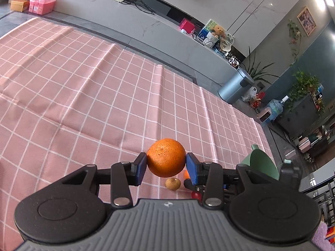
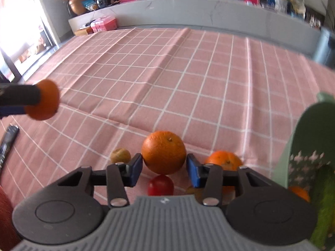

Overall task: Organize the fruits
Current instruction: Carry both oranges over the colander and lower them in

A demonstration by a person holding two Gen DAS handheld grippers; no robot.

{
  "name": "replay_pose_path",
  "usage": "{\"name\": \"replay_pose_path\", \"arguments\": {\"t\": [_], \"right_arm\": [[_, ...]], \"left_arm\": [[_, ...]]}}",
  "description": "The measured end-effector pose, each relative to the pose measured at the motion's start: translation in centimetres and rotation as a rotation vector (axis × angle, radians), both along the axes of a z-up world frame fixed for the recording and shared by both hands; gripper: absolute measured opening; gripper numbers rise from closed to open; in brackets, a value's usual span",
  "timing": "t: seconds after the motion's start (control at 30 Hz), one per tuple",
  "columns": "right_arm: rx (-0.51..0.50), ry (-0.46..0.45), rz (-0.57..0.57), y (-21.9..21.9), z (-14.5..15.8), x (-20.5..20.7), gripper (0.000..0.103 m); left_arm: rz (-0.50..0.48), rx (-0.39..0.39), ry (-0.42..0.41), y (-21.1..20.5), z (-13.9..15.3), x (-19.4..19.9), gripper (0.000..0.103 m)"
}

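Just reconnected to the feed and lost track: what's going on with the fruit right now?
Both hand-held grippers have an orange each. The left gripper is shut on a round orange, lifted clear of the pink checked tablecloth. The right gripper has its blue pads at the sides of another large orange, low among loose fruit: a small brownish fruit, a red round fruit and a smaller orange. A green container stands at the right.
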State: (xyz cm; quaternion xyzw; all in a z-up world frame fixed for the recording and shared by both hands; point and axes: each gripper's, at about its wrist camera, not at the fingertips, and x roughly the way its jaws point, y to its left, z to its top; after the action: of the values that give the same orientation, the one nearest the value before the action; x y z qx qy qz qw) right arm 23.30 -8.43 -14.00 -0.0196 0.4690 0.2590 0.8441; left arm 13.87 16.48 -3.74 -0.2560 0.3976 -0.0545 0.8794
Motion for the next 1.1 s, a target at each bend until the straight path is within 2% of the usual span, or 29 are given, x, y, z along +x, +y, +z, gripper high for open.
{"name": "replay_pose_path", "arguments": {"t": [0.17, 0.4, 0.6, 0.77, 1.1], "right_arm": [[-0.025, -0.018, 0.008, 0.9, 0.8, -0.3, 0.04], [-0.054, -0.12, 0.044, 0.1, 5.0, -2.0, 0.04], [-0.087, -0.189, 0.057, -3.7, 8.5, -3.6, 0.04], [-0.123, -0.215, 0.017, -8.0, 10.3, -4.4, 0.04], [-0.193, -0.158, -0.053, -15.4, 9.1, -5.3, 0.04]], "left_arm": [[-0.008, 0.014, 0.002, -1.1, 0.4, -0.4, 0.046], [-0.042, 0.04, -0.028, -3.2, 2.0, -1.2, 0.046], [-0.114, 0.049, -0.07, -7.0, 3.9, -1.3, 0.046], [-0.189, 0.051, -0.086, -10.9, 4.6, -0.8, 0.046], [-0.366, 0.082, -0.052, -19.6, 3.9, 1.8, 0.046]]}}
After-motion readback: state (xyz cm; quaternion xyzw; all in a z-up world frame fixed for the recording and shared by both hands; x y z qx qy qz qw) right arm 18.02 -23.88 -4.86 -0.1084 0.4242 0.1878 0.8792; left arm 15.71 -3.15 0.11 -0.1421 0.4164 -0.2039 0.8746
